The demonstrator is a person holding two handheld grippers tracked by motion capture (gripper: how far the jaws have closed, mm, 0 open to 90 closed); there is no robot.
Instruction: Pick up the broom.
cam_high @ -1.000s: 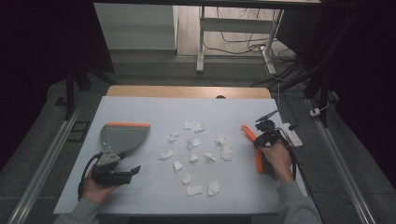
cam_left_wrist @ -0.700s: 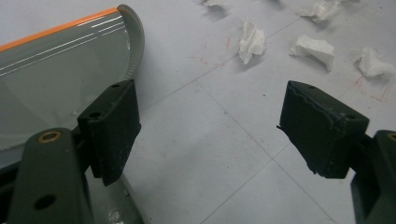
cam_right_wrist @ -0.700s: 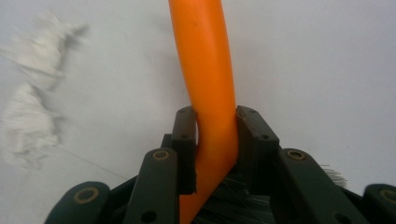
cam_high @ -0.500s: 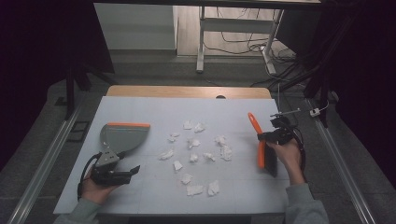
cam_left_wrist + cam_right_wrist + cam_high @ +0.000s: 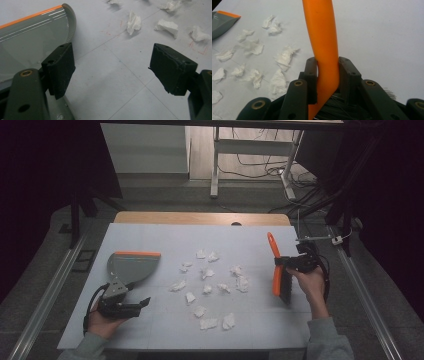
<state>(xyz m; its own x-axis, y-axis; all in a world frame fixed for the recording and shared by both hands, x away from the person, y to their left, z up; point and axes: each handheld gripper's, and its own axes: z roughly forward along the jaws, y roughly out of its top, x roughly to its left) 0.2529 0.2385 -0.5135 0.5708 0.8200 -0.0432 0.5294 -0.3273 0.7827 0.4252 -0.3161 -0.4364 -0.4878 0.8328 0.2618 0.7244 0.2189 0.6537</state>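
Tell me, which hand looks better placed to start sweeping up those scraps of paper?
The right. Its gripper is already clamped on the orange brush, lifted just right of the paper scraps. The left gripper is open, beside the dustpan, which it does not hold.

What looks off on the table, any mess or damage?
Crumpled white paper scraps lie scattered across the middle of the white table, loose between the grey dustpan and the orange brush. The right gripper is shut on the brush handle; the left gripper is open beside the dustpan. No damage visible.
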